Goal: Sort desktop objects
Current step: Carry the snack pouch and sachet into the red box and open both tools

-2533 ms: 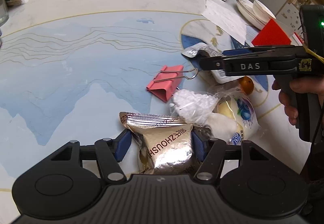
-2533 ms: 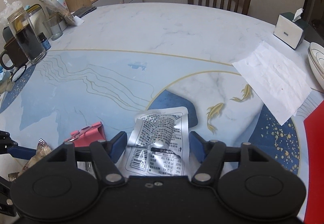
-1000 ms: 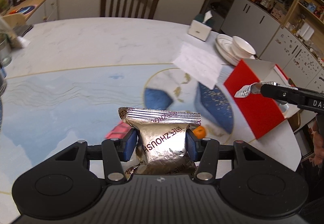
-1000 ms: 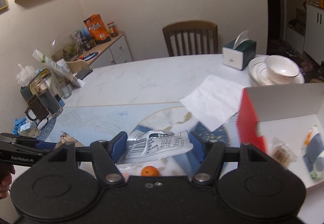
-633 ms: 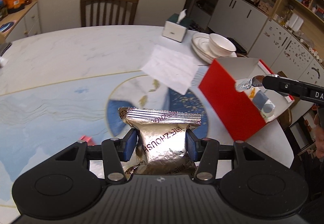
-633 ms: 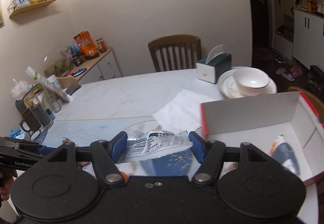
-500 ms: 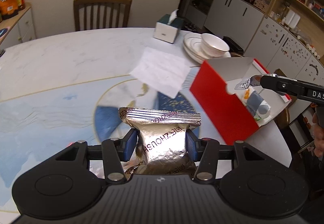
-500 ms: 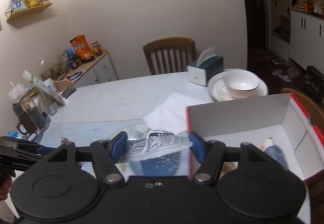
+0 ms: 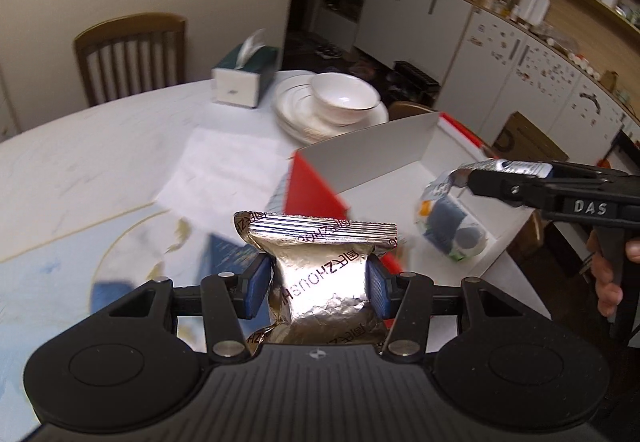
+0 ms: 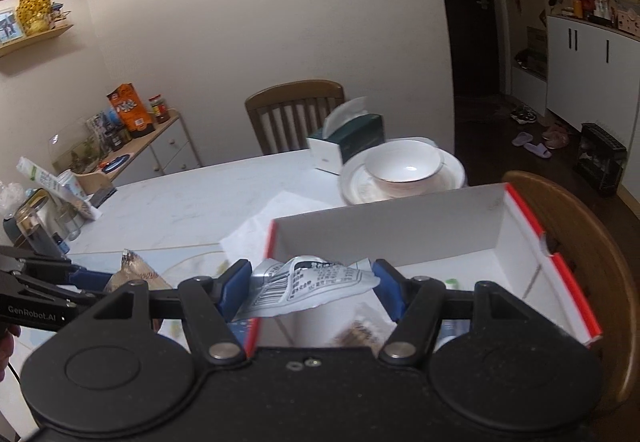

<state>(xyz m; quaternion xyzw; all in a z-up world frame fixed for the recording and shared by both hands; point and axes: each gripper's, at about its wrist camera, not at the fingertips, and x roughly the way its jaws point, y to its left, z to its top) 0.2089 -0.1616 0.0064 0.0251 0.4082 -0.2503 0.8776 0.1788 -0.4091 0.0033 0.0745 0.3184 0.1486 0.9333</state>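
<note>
Two matte black plastic grippers with blue finger pads, silver screws and round recessed discs; white "DAS" and "GenRobot.AI" lettering; bare fingers on one handle.

We see a white bowl stacked on plates, with a green tissue box just beside them on the marble counter. A sheet of paper lies nearby. Behind stands a wooden chair.
</note>
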